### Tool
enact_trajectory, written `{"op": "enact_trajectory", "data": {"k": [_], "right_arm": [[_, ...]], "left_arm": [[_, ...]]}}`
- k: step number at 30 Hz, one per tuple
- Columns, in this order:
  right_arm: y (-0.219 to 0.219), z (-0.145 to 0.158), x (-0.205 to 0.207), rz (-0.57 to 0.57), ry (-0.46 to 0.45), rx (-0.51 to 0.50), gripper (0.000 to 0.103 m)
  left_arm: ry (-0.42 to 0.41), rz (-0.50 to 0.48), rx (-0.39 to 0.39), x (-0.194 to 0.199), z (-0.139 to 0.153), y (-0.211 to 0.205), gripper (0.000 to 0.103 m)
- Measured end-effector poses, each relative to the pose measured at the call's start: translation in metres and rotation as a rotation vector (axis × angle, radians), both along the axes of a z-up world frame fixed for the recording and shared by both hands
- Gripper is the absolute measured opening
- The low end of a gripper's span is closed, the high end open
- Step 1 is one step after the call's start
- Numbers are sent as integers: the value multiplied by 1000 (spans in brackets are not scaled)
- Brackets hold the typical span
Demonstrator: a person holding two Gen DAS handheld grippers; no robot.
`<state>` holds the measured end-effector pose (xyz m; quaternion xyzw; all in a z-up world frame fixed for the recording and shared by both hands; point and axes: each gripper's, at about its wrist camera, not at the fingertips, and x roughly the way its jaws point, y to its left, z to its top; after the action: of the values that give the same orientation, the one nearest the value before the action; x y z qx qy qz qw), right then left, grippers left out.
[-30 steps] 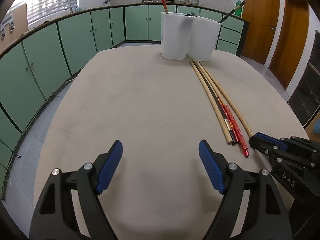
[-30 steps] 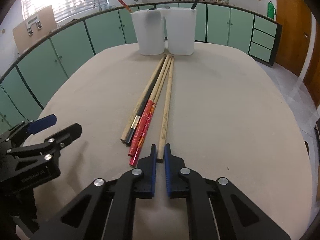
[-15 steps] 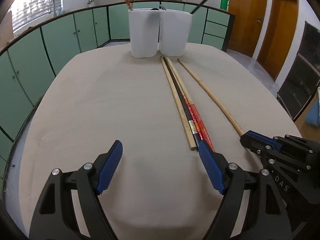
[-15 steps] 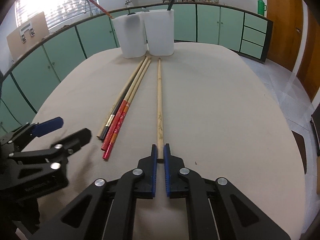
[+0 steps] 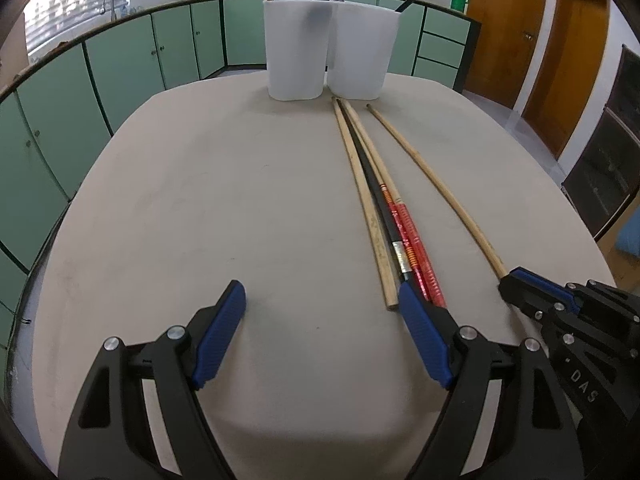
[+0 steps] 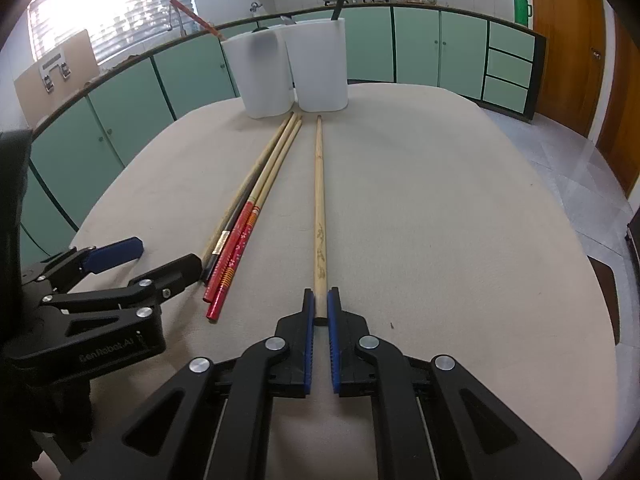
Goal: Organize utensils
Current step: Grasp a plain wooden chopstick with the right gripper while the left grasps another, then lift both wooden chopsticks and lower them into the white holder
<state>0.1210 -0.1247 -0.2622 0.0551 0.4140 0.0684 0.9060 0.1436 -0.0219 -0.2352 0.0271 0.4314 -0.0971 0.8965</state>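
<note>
My right gripper (image 6: 320, 306) is shut on the near end of a light wooden chopstick (image 6: 319, 200), which lies along the table apart from the others; it also shows in the left wrist view (image 5: 432, 184). A bundle of several chopsticks (image 6: 248, 216), wooden, black and red, lies to its left, seen too in the left wrist view (image 5: 384, 216). My left gripper (image 5: 322, 320) is open and empty just before the bundle's near ends. Two white containers (image 5: 296, 48) (image 5: 362, 52) stand at the far edge, each holding a chopstick.
The round beige table (image 5: 200, 200) drops off on all sides. Green cabinets (image 5: 120, 64) run behind and to the left. Wooden doors (image 5: 500, 24) stand at the right. The right gripper (image 5: 516, 286) sits close beside my left one.
My right gripper has pulled the wooden chopstick sideways, away from the bundle. My left gripper has swung right, so the bundle now lies at its right finger.
</note>
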Motion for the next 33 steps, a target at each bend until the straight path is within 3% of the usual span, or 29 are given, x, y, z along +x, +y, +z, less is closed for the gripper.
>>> {"op": "enact_trajectory", "data": {"k": [12,17,22,23,33], "right_arm": [[1,0,1,4,2,2,7],[-2,-1,1,5,7,27,7],[0,-1,1,4,6,22,7],[0,-1,1,4,5,18,7],[0,14,-5,8,-36,7,7]], "left_arm": [[-9,-5,34,-4,2,-3,76],[-2,-10,27,-1,0,-4,56],[-7,-37,10,-4,1,-8,11],[-6,-43,1,-5,1,-9,6],[-41,-40,-17,-17,17,-3,6]]}}
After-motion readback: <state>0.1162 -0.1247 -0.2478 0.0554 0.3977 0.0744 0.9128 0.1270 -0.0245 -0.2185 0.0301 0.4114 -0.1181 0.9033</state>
